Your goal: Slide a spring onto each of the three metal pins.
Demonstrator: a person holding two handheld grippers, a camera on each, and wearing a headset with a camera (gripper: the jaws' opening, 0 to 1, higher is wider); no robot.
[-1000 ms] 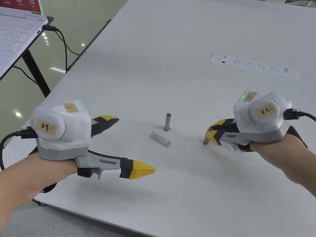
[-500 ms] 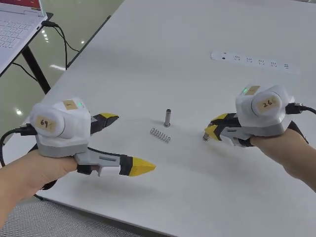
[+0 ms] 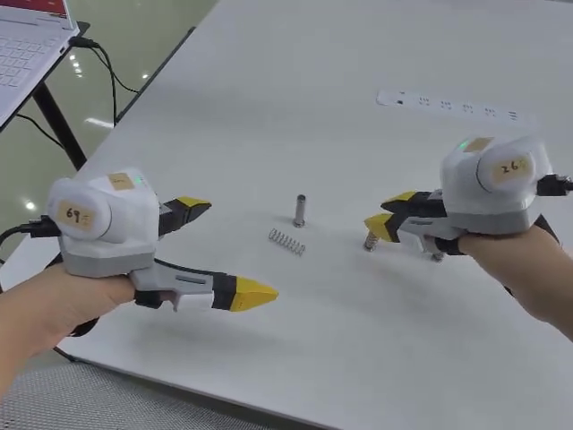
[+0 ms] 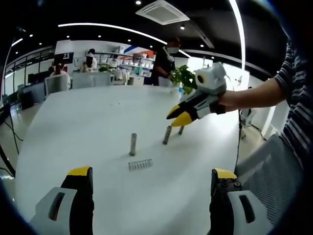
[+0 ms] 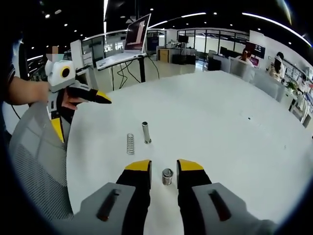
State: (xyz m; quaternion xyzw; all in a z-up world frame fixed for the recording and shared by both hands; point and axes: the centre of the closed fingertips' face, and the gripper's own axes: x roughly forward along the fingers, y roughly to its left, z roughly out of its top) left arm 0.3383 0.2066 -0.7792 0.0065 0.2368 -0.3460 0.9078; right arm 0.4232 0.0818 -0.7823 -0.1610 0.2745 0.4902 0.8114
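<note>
Spring, loose, a silver wire coil (image 3: 286,241): the piece to be fitted next. Positions are logged working outward from the jaws.

Right gripper (image 5: 165,166), white body with black-and-yellow jaws: the jaws stand slightly apart and pinch nothing. Between their tips stands a short metal pin already wearing a spring (image 5: 167,176). I see a sliver of gap on each side, so I judge it is not gripped.

Beyond those tips, ahead and to the left in the right gripper view, a bare steel pin (image 5: 145,132) stands upright. The loose spring lies flat on the white table (image 3: 269,90) just beside that pin and not touching it. From this side its long axis runs nearly in line with the jaws, so they would close across the coils.

Left gripper (image 4: 151,172), same build: the jaws are spread wide and empty. In its view the spring lies straight ahead, nearer than the bare pin. Its axis runs from jaw to jaw, so closing as posed would press on the spring's ends.

In the head view the left gripper's jaw tip is the nearer one to the spring. I judge the left can reach it sooner, but it would need a wrist roll first.

Third pin: a small object stands just behind the sprung pin in the left gripper view, too small to identify.
</note>
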